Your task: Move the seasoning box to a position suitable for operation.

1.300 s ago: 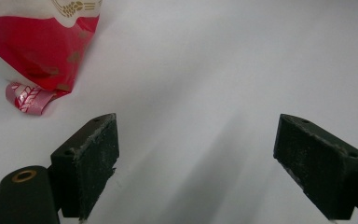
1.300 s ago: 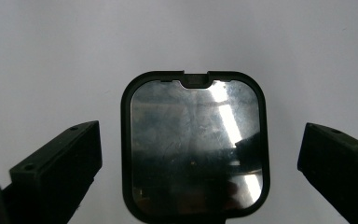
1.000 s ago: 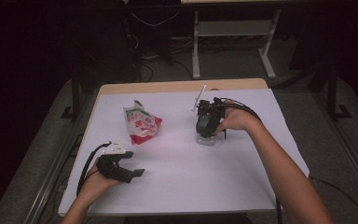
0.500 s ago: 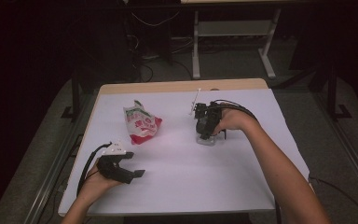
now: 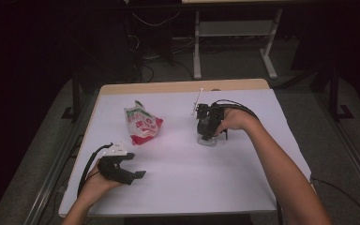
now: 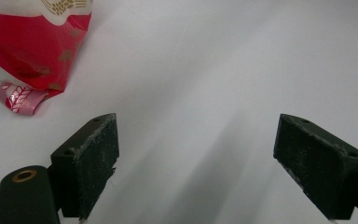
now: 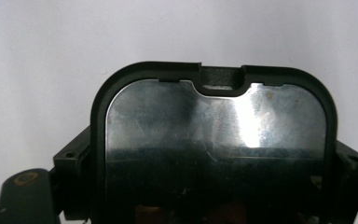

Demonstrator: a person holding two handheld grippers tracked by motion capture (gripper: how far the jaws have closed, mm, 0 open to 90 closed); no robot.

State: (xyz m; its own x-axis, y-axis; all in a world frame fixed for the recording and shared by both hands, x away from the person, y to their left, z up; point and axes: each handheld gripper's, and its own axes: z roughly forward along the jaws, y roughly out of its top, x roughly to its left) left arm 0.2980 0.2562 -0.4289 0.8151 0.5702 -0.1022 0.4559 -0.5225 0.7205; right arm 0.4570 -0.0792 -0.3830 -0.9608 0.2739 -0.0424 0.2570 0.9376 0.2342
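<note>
Jaws of the right gripper (image 5: 207, 137) have just been closing around a dark-rimmed, shiny rectangular container (image 7: 216, 140) on the white table (image 5: 187, 183). Left gripper (image 5: 138, 174) rests gaping wide near a red-and-white snack bag (image 5: 142, 124).

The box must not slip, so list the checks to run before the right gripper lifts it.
1. Black-rimmed box between the jaws of the right gripper: ok, one jaw stands at each side.
2. Firm grip: cannot tell. The jaws have just been closing, and pad contact is unclear.
3. Box centred between the jaws: ok.
4. Left gripper open, nothing between its jaws: ok.
5. Snack bag apart from the box: ok.
</note>
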